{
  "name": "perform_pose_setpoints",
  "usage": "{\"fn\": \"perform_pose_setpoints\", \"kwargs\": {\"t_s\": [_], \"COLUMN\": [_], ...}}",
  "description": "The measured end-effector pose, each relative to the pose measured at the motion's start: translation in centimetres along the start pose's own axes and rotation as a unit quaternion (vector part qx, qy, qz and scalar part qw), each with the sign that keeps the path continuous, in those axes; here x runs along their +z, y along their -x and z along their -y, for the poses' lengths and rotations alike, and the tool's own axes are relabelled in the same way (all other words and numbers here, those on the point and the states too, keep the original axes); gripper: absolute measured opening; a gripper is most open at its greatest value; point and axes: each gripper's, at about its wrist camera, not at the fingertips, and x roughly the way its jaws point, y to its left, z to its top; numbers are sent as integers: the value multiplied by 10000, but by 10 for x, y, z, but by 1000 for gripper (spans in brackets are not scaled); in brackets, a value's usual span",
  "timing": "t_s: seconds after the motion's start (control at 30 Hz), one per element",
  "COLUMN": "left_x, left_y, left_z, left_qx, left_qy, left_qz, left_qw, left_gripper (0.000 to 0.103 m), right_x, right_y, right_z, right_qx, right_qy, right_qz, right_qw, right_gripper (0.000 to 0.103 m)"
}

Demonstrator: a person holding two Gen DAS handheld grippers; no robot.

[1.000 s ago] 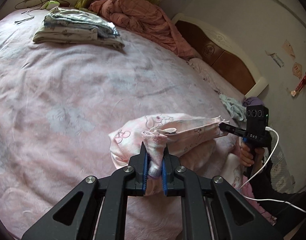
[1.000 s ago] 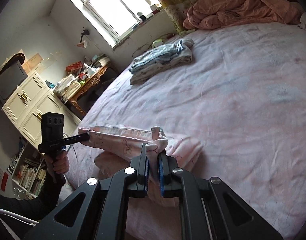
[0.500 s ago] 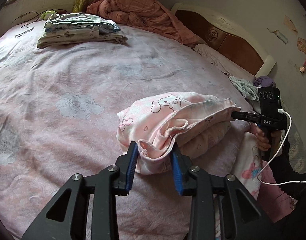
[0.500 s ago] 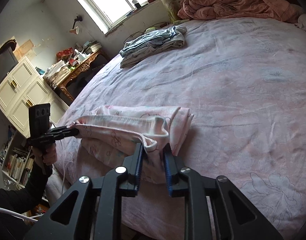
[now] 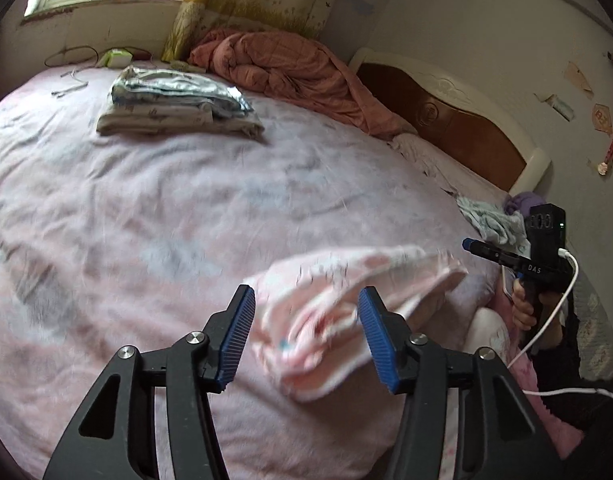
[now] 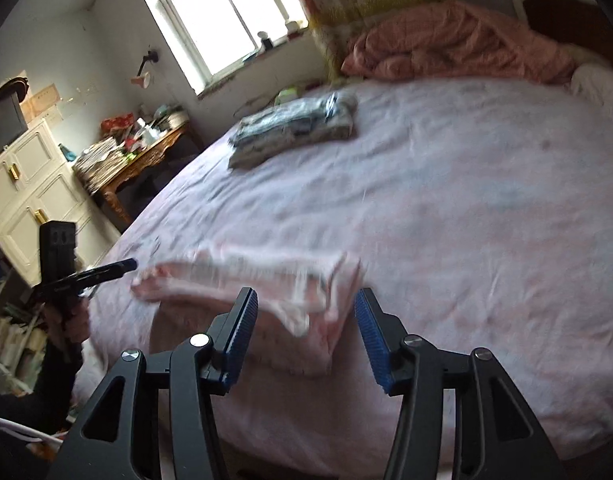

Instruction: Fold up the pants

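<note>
The pink printed pants [image 5: 346, 304] lie folded in a small bundle on the pink bed sheet [image 5: 146, 208], near the bed's front edge. My left gripper [image 5: 306, 336] is just above the bundle's near end, its jaws opening, the blue pads clear of the cloth. In the right wrist view the same pants [image 6: 266, 280] lie under my right gripper [image 6: 304, 332], whose jaws are also opening and touch nothing. Each view also shows the other gripper beside the bundle: the right gripper [image 5: 472, 245] and the left gripper [image 6: 128, 265]. Both views are blurred by motion.
A stack of folded grey and white clothes [image 5: 174, 104] sits far back on the bed. A crumpled salmon quilt [image 5: 290, 72] lies by the wooden headboard [image 5: 458, 128]. Small clothes [image 5: 490, 220] lie at the right bed edge. A cluttered wooden desk [image 6: 134, 152] and white cabinet [image 6: 22, 184] stand past the bed's left side.
Both grippers let go of the pants' ends, opened wide and drew up and back. The pants dropped into a folded bundle on the sheet.
</note>
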Motion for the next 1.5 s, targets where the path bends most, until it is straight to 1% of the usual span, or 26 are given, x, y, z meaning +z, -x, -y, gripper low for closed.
{"fn": "perform_pose_setpoints", "kwargs": {"t_s": [0.07, 0.1, 0.13, 0.2, 0.27, 0.3, 0.37, 0.5, 0.63, 0.7, 0.77, 0.9, 1.0, 1.07, 1.1, 1.13, 1.2, 1.23, 1.27, 1.3, 1.33, 1.37, 1.43, 1.5], "left_x": [12, 17, 20, 22, 19, 16, 9, -5, -20, -28, -34, -41, -34, -24, -18, -10, 2, 6, 10, 10, 8, 4, -10, -27], "left_y": [-15, -25, -35, -50, -57, -57, -56, -51, -43, -38, -34, -26, -21, -21, -22, -24, -31, -39, -49, -56, -62, -66, -69, -69], "left_z": [7, 10, 13, 18, 26, 30, 35, 30, 25, 28, 31, 35, 43, 50, 54, 57, 61, 62, 62, 63, 63, 65, 72, 79], "left_qx": [20, 82, 176, 275, 298, 337, 303, -154, -422, -385, -251, -154, -222, -258, -197, -60, 342, 386, 350, 332, 291, 224, 321, 328], "left_qy": [-40, -27, -9, -10, -133, -213, -359, -197, 56, 26, -81, -149, -252, -294, -311, -334, -391, -402, -394, -356, -337, -398, -507, -577], "left_qz": [-18, -122, -285, -455, -541, -565, -633, -884, -1032, -1064, -1094, -1122, -961, -775, -634, -445, -81, -67, -154, -257, -358, -454, -609, -652], "left_qw": [10000, 9999, 9994, 9986, 9980, 9976, 9969, 9958, 9937, 9936, 9937, 9935, 9948, 9962, 9973, 9984, 9986, 9984, 9985, 9985, 9984, 9979, 9963, 9957], "left_gripper": [45, 41, 39, 33, 33, 33, 33, 33, 33, 33, 33, 33, 33, 33, 33, 33, 33, 33, 33, 33, 33, 33, 33, 33], "right_x": [16, 21, 26, 30, 30, 27, 19, -4, -24, -31, -36, -41, -39, -30, -25, -20, -10, -6, -4, -2, -4, -7, -16, -24], "right_y": [-13, -21, -31, -51, -63, -66, -66, -56, -47, -43, -38, -29, -20, -14, -13, -12, -16, -20, -27, -33, -39, -42, -42, -41], "right_z": [-11, -15, -18, -21, -25, -28, -31, -34, -35, -34, -36, -42, -52, -57, -59, -60, -63, -64, -66, -68, -68, -68, -67, -66], "right_qx": [-177, -174, -167, -233, -179, -188, -176, 21, 147, 156, 135, 192, 82, 34, 30, 6, -167, -350, -630, -807, -858, -765, -630, -730], "right_qy": [19, -9, -22, -65, -35, 11, 114, 214, 237, 217, 221, 309, 503, 525, 497, 459, 423, 444, 503, 558, 593, 570, 555, 700], "right_qz": [12, -18, -96, -356, -600, -696, -856, -1111, -1322, -1351, -1337, -1288, -991, -655, -520, -369, -127, -36, -11, -72, -186, -306, -482, -574], "right_qw": [9998, 9998, 9998, 9991, 9980, 9974, 9961, 9936, 9908, 9905, 9907, 9910, 9938, 9965, 9974, 9983, 9989, 9984, 9967, 9951, 9944, 9950, 9953, 9932], "right_gripper": [44, 33, 26, 21, 21, 21, 21, 21, 21, 21, 21, 21, 21, 21, 21, 21, 21, 21, 21, 21, 21, 21, 21, 21]}}
